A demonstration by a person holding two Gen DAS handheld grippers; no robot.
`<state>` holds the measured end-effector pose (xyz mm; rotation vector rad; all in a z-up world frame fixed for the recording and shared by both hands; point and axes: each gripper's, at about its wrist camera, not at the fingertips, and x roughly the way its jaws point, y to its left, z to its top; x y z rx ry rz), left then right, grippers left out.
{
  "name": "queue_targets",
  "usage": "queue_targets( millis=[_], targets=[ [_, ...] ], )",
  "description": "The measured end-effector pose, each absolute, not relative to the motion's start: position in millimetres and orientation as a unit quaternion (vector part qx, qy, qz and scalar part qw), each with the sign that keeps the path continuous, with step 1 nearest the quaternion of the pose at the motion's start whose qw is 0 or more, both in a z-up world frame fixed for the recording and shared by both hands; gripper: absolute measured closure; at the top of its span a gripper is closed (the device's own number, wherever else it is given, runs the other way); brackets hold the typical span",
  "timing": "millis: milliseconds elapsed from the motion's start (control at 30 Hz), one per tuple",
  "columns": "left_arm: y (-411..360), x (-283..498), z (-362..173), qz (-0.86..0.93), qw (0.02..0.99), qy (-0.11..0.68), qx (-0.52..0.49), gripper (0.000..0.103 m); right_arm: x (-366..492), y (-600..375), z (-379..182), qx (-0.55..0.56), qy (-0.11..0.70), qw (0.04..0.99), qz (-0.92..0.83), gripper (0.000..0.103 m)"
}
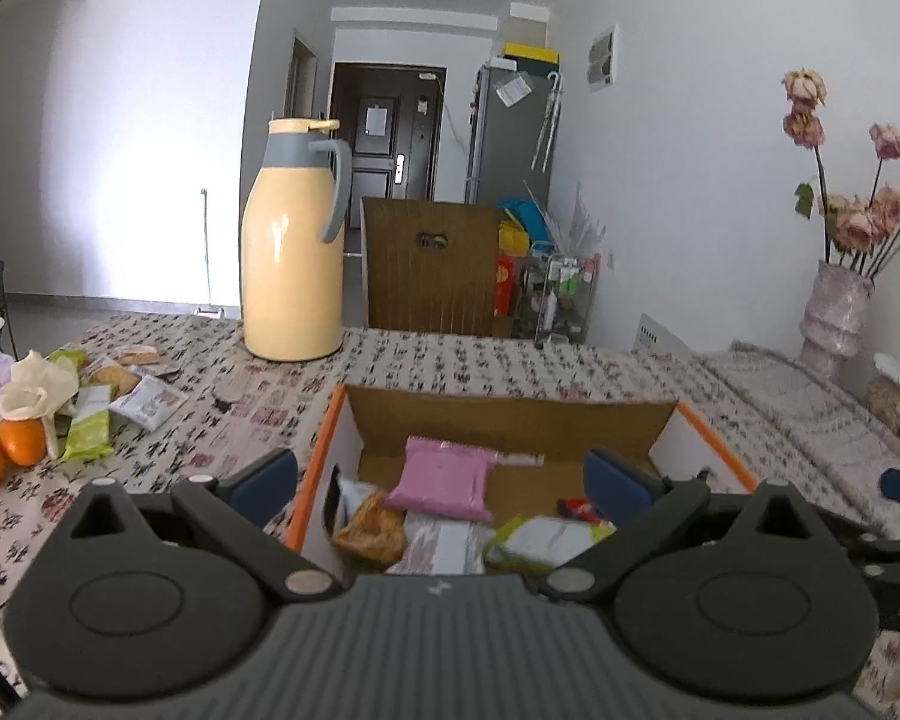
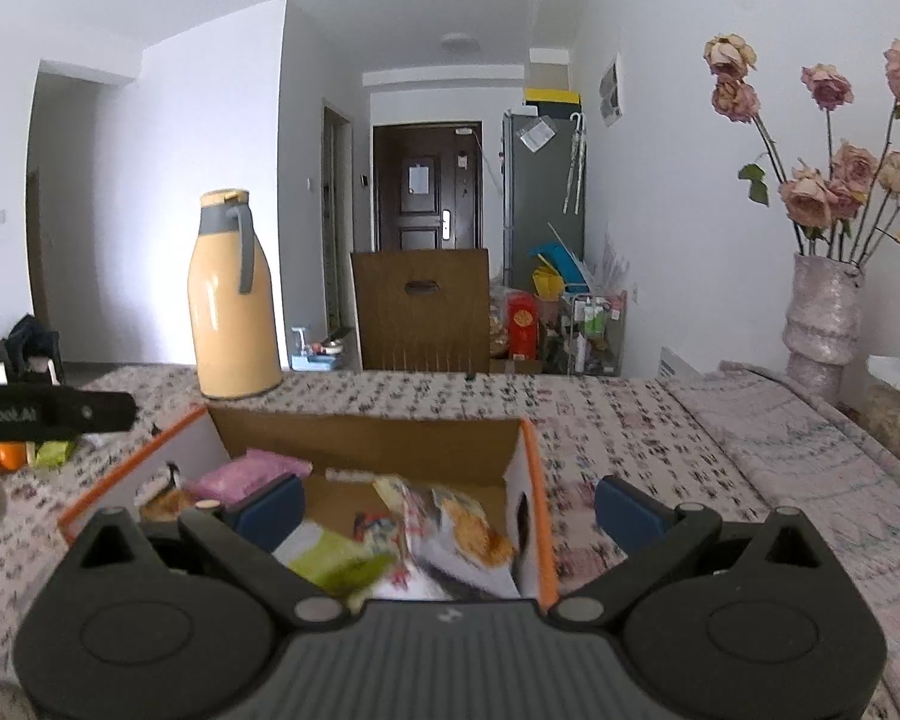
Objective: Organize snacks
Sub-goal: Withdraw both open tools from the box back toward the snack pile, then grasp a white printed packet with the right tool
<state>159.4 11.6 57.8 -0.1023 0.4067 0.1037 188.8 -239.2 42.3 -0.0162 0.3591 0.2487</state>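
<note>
An open cardboard box with orange edges point(image 1: 714, 438) point(image 2: 528, 468) sits on the patterned tablecloth and holds several snack packets, among them a pink one point(image 1: 444, 477) point(image 2: 246, 477), a green one point(image 1: 540, 540) point(image 2: 336, 558) and a biscuit packet point(image 2: 468, 528). More snack packets point(image 1: 114, 396) lie loose on the table at the left. My left gripper point(image 1: 441, 486) is open and empty above the box's near side. My right gripper point(image 2: 450, 507) is open and empty over the box's right end. The left gripper's body point(image 2: 54, 414) shows at the left in the right wrist view.
A tall yellow thermos jug point(image 1: 294, 246) point(image 2: 231, 300) stands behind the box. Oranges point(image 1: 6, 450) and a crumpled bag lie at the far left. A vase of dried roses point(image 1: 834, 312) point(image 2: 822, 312) and a jar stand at the right. A wooden chair point(image 1: 432, 264) is behind the table.
</note>
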Motion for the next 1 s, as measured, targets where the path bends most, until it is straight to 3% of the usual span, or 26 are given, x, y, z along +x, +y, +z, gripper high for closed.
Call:
queue_targets(
  millis=[467, 1000],
  targets=[
    [43.3, 111.4, -1.6, 0.064, 0.964, 0.253, -0.056, 0.0, 154.2, -281.0, -12.2, -0.012, 0.257, 0.962, 0.09, 0.0],
    [48.4, 109.1, -25.5, 0.072, 0.96, 0.259, -0.074, 0.0, 202.5, -287.3, -52.0, 0.01, 0.351, 0.935, 0.045, 0.0]
  ],
)
